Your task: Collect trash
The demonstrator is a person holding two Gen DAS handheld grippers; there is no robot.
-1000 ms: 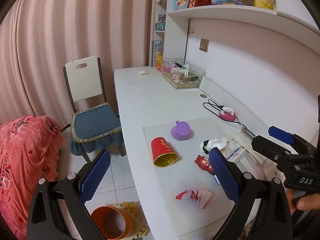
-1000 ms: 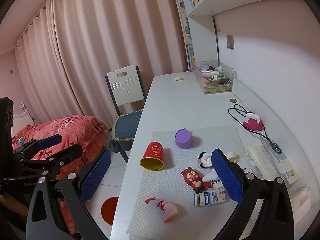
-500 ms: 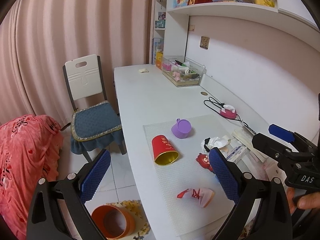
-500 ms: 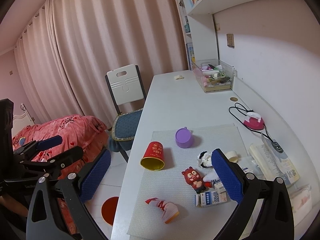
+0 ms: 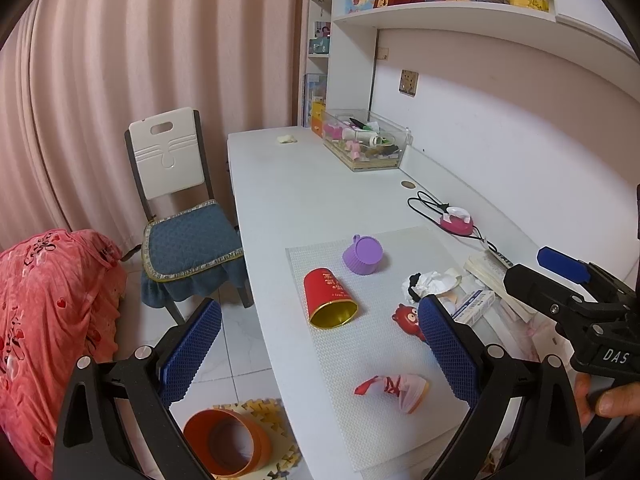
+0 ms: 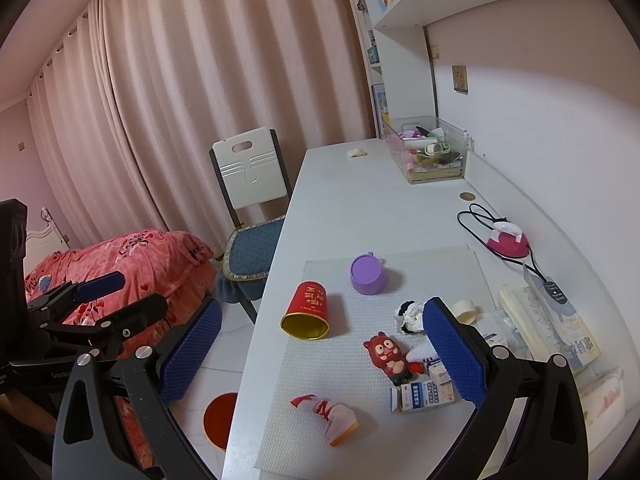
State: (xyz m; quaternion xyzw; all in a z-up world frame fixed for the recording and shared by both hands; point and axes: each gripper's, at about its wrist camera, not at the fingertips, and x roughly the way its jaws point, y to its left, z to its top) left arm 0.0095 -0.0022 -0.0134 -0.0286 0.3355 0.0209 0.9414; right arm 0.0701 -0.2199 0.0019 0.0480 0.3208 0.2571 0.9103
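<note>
On a white mat point(image 5: 384, 432) point(image 6: 348, 364) on the desk lie a tipped red cup with gold inside point(image 5: 329, 298) point(image 6: 306, 311), a purple cup point(image 5: 362, 256) point(image 6: 367, 274), a crumpled white and black wad point(image 5: 430, 282) point(image 6: 409, 314), a red figurine point(image 5: 407, 320) point(image 6: 389, 356), a pink and red wrapper point(image 5: 394, 388) point(image 6: 330, 414) and a small medicine box point(image 6: 426, 394). An orange bin point(image 5: 226, 444) point(image 6: 219, 420) stands on the floor by the desk. My left gripper point(image 5: 320, 356) and right gripper point(image 6: 322, 356) are open and empty, held above the desk's near end.
A chair with a blue cushion point(image 5: 188, 240) stands left of the desk. A pink bedspread point(image 5: 48, 320) is at the left. A clear box of small items point(image 5: 366, 144), a pink device with a black cord point(image 5: 456, 220) and papers point(image 6: 552, 328) lie along the wall.
Both grippers have drifted slightly; the view has shifted a little. Both stay open and nothing on the desk has moved.
</note>
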